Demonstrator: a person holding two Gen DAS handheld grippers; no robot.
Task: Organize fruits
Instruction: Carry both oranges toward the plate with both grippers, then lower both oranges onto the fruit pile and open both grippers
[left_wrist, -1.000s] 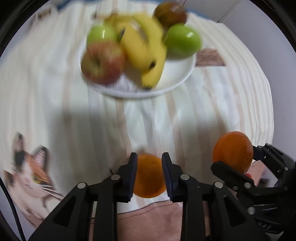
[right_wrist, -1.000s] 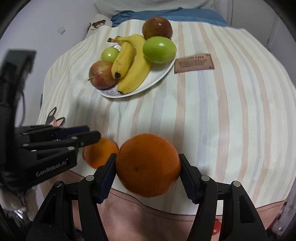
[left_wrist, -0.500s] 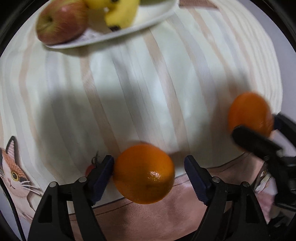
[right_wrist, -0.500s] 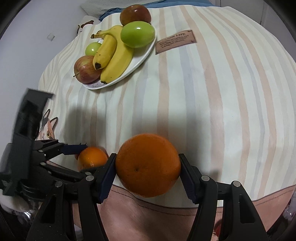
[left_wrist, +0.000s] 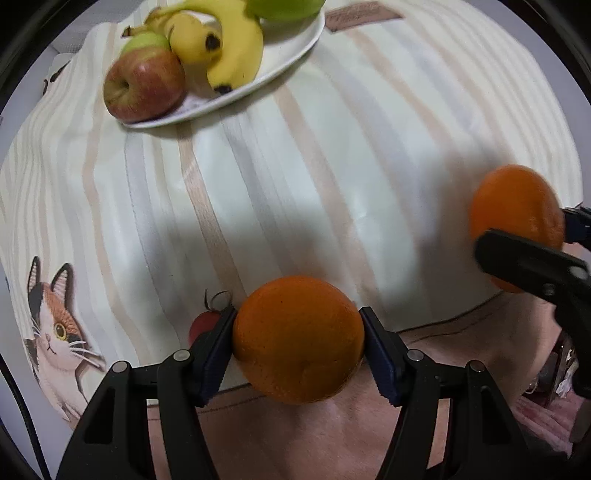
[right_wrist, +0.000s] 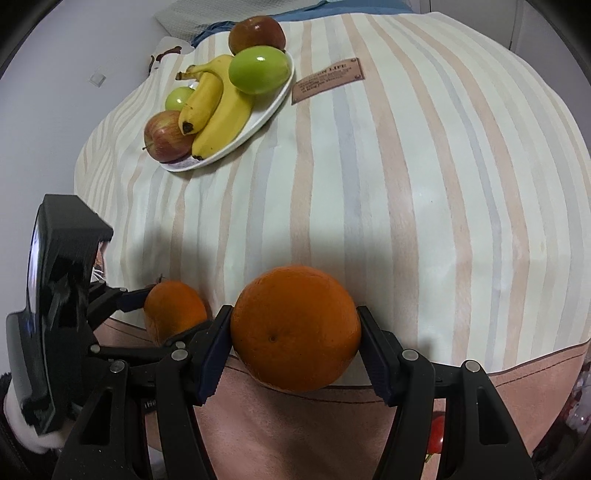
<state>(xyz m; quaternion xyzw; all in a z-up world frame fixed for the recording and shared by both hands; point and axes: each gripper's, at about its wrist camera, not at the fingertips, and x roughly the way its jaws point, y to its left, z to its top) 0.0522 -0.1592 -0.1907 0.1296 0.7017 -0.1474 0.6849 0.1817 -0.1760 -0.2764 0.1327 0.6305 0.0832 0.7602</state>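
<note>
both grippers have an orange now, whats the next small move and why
Probably carry the left gripper and its orange forward toward the white plate. Both oranges are clamped at the near edge of the striped cloth, the right gripper holding the other orange, while the plate with bananas sits far back.

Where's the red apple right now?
The red apple sits on the near-left edge of the white plate in the right wrist view, touching the yellow bananas.

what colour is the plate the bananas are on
White plate, clearest in the right wrist view.
</note>
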